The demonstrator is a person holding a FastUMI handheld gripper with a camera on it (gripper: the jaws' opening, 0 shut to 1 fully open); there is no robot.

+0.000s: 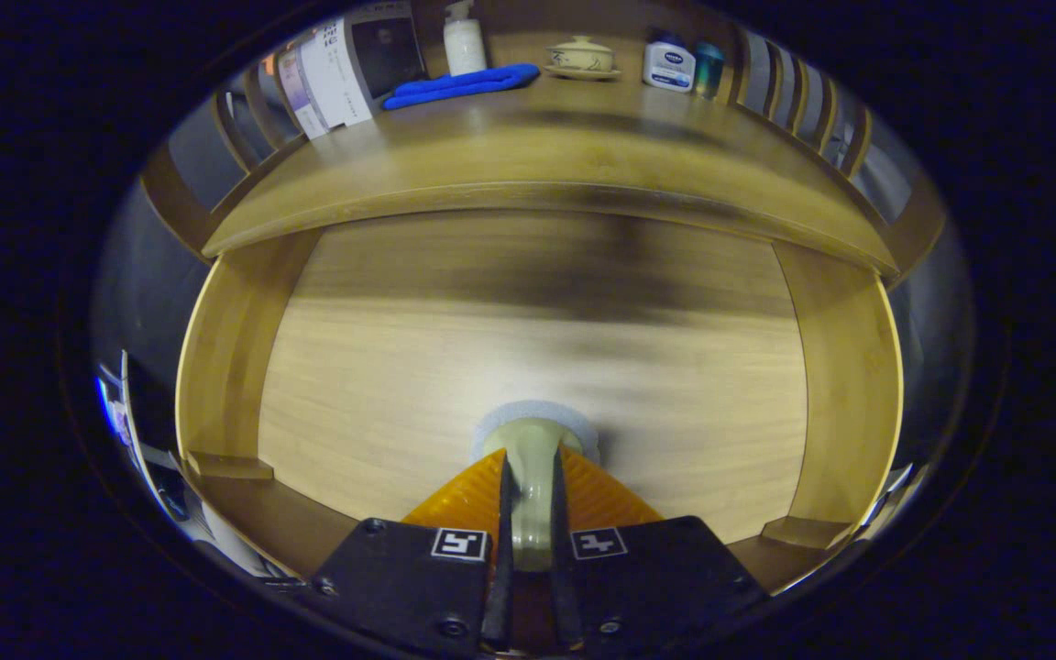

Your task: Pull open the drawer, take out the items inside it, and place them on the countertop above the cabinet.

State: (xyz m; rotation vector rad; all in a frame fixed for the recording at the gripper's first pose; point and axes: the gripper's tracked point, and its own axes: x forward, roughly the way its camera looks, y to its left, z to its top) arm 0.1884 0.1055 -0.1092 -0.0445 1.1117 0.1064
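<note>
The drawer [227, 367] stands pulled open below me, and its bare wooden bottom stretches out beyond the fingers. My gripper [533, 486] is shut on a pale greenish rounded item [534, 438], which has a light grey rim behind its top. The item sits just above the drawer's bottom near the front. What kind of item it is I cannot tell. Above the drawer, the cabinet's wooden countertop [537, 156] runs across.
At the back of the countertop lie a blue cloth [462, 84], a white pump bottle [464, 41], a lidded ceramic bowl on a saucer [581, 58], a white jar [669, 67] and a teal container [709, 66]. A printed box [331, 78] leans at the left. Slatted rails flank both sides.
</note>
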